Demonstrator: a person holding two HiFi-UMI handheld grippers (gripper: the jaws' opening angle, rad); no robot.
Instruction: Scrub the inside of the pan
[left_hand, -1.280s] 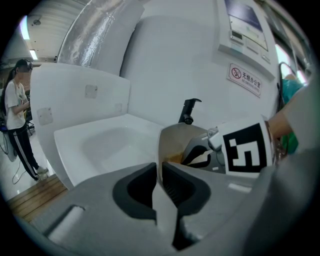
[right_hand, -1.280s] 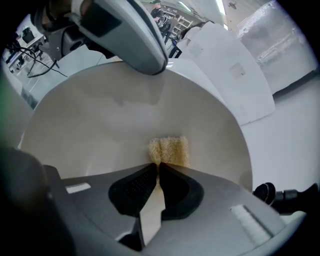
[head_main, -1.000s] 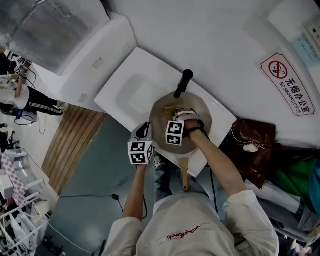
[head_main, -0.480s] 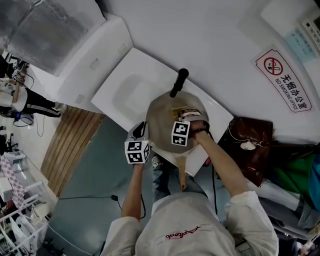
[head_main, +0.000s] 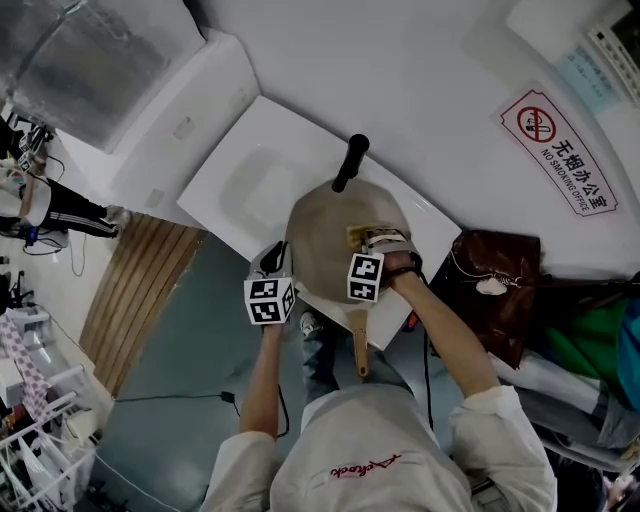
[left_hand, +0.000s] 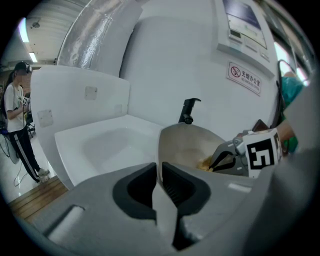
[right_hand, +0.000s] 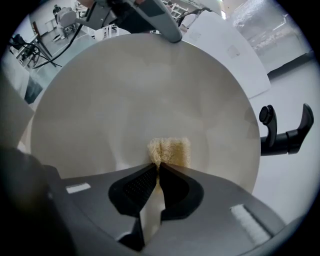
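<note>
Yellow scrubbing pad (right_hand: 169, 151) clamped between the closed jaws of the right hand-held gripper (right_hand: 158, 167) and pressed against the pale inner face of the pan (right_hand: 140, 95). The pan appears tipped over the white sink (head_main: 250, 185), just in front of the black tap (head_main: 348, 165), presumably so that runoff falls into the basin. The left hand-held gripper (left_hand: 159, 170) is closed on the pan's near rim, probably to steady it against the scrubbing strokes. The wooden handle (head_main: 358, 345) points toward the person. Only the right gripper view shows the pad touching the surface. Only the left gripper view shows the rim pinched edge-on. Only the head view shows the handle and both grippers' stations around the pan.
</note>
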